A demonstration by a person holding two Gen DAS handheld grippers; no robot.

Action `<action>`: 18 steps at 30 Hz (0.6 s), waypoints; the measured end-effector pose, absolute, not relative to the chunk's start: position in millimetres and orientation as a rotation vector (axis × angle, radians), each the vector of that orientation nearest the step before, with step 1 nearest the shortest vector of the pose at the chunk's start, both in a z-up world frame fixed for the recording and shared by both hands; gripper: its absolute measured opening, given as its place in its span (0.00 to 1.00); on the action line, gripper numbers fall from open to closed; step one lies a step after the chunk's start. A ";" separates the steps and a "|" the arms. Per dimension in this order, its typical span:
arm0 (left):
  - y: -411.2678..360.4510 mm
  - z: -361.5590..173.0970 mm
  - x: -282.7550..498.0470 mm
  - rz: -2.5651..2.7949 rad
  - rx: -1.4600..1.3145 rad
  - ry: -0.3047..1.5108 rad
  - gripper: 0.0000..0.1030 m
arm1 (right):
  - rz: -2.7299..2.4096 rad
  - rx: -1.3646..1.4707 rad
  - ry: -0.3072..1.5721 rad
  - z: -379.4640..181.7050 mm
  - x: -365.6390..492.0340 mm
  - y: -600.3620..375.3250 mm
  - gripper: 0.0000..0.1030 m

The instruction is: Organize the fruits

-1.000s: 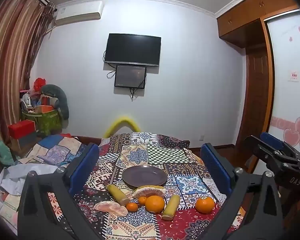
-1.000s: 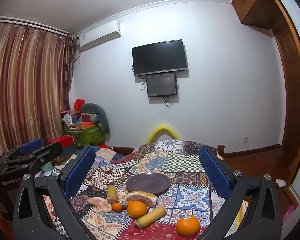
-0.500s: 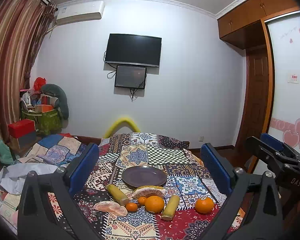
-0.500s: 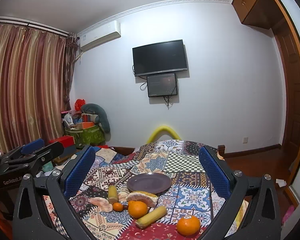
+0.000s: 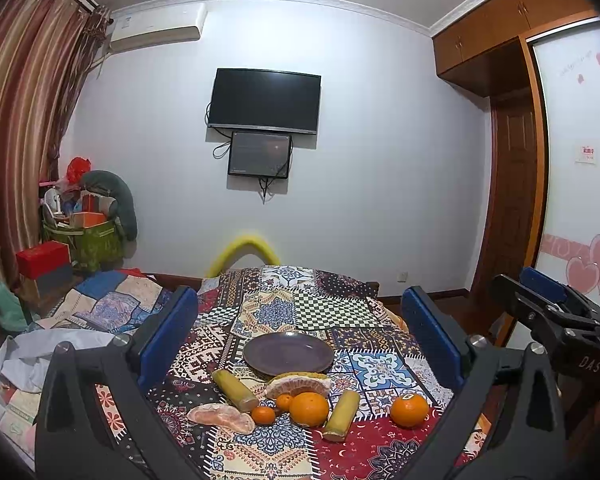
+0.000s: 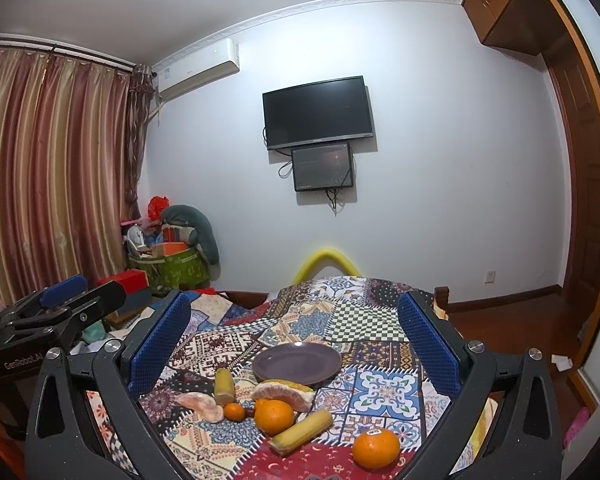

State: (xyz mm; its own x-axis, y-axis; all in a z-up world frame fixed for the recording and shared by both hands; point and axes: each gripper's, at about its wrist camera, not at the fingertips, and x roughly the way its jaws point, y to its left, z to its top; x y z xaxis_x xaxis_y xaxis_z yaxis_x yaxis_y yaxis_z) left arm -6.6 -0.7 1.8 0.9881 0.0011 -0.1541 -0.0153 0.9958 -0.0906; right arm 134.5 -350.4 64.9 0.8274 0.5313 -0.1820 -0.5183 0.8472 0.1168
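Fruit lies on a patchwork cloth [image 5: 364,452] at 6 o'clock of an empty purple plate [image 5: 288,353]: big orange [image 5: 309,409], two pomelo pieces, two yellow sticks, small tangerines. A second orange [image 5: 409,410] sits apart at 4 o'clock. Left gripper [image 5: 298,334] and right gripper [image 6: 294,330] hover, jaws wide apart, empty.

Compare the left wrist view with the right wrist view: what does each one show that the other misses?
Only the left wrist view shows the white wardrobe door with pink hearts and the right claw from the side.

Only the right wrist view shows the bare wooden floor, the full striped curtain and the left claw from the side.

Both show the empty round purple plate on the patchwork cloth, the oranges, peeled segments and yellow-green stalk pieces lying in front of it, and the wall-mounted black television.
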 end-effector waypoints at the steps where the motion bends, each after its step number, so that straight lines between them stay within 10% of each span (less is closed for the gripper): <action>1: -1.4 1.9 -6.3 0.008 -0.091 0.155 1.00 | 0.557 0.063 0.210 64.7 134.3 -350.3 1.00; 18: -1.6 3.8 -5.9 0.009 -0.090 0.158 1.00 | 0.557 0.067 0.213 63.6 134.4 -353.1 1.00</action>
State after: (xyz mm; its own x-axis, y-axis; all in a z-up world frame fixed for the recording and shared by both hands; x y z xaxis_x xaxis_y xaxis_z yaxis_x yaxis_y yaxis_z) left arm -5.9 -1.6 3.8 0.9876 0.0021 -0.1573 -0.0162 0.9959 -0.0886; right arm 134.4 -353.1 63.6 0.8273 0.5314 -0.1820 -0.5175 0.8471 0.1209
